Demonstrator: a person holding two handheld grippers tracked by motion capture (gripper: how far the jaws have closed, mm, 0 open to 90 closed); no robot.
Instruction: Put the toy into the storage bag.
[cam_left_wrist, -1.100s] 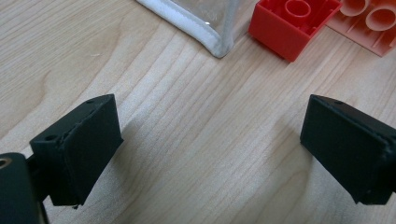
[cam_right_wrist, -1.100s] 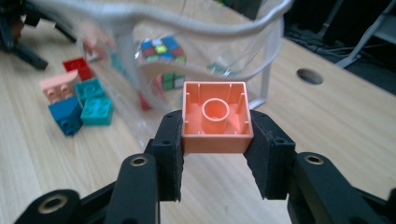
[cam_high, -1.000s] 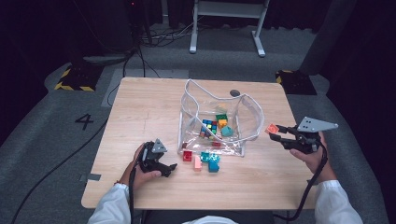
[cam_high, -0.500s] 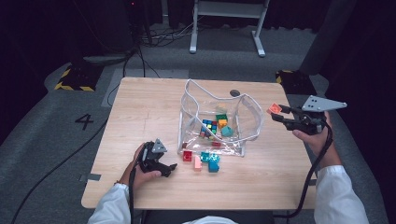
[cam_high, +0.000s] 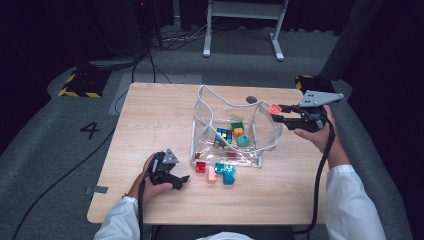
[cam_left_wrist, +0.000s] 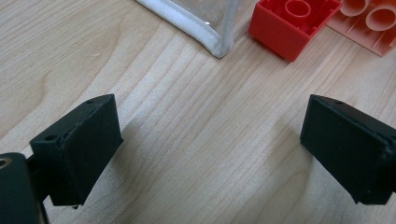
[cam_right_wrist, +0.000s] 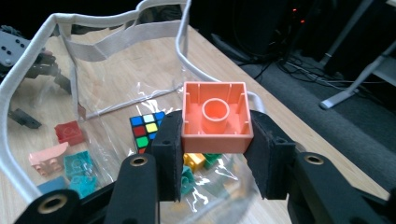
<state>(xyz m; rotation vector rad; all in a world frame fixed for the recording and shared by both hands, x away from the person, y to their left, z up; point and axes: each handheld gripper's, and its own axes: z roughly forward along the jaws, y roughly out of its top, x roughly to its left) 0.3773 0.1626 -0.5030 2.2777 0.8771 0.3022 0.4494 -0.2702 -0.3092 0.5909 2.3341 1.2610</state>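
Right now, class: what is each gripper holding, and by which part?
The right gripper clamps an orange brick by two opposite side walls. The left gripper holds nothing, fingers apart.

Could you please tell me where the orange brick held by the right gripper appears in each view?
High view: orange brick right of centre, at the clear bag's right rim.
Left gripper view: not in it.
Right gripper view: centre, clamped between the jaws.
Shared landmark: the bag's white rim.
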